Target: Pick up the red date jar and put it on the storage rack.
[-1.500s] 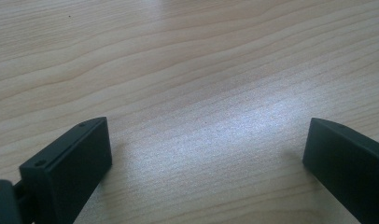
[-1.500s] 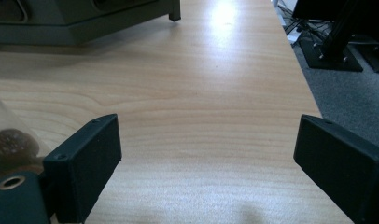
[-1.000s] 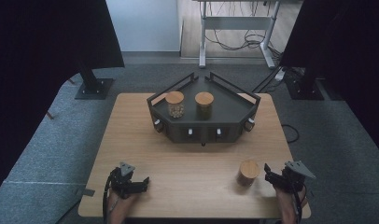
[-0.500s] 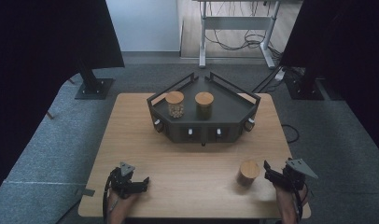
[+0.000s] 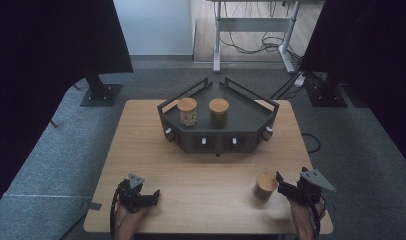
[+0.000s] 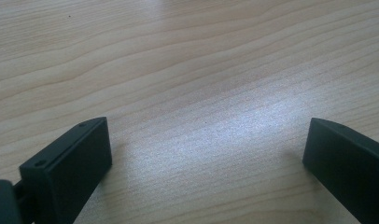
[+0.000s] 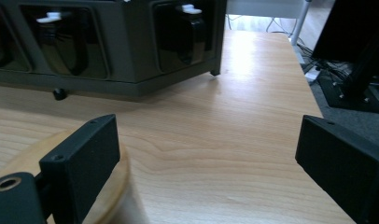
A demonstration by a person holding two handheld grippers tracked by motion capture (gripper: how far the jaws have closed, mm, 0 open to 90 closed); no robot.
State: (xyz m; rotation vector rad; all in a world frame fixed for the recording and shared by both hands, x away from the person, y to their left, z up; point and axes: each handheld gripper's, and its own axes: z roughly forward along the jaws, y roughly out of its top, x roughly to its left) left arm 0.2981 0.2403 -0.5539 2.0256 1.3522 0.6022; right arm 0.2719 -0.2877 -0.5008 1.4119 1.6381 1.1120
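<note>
Wooden-lidded jar (image 5: 265, 185) stands on the table (image 5: 211, 180) just left of the right gripper (image 5: 281, 184), whose jaws, just opening, stand wide apart with nothing between them; in the right gripper view the jar (image 7: 61, 186) sits low behind the left-hand jaw, largely hidden and cut off by the frame. Left gripper (image 5: 153, 194) rests spread open over bare tabletop; whether the right jaw touches the jar is hard to make out.
</note>
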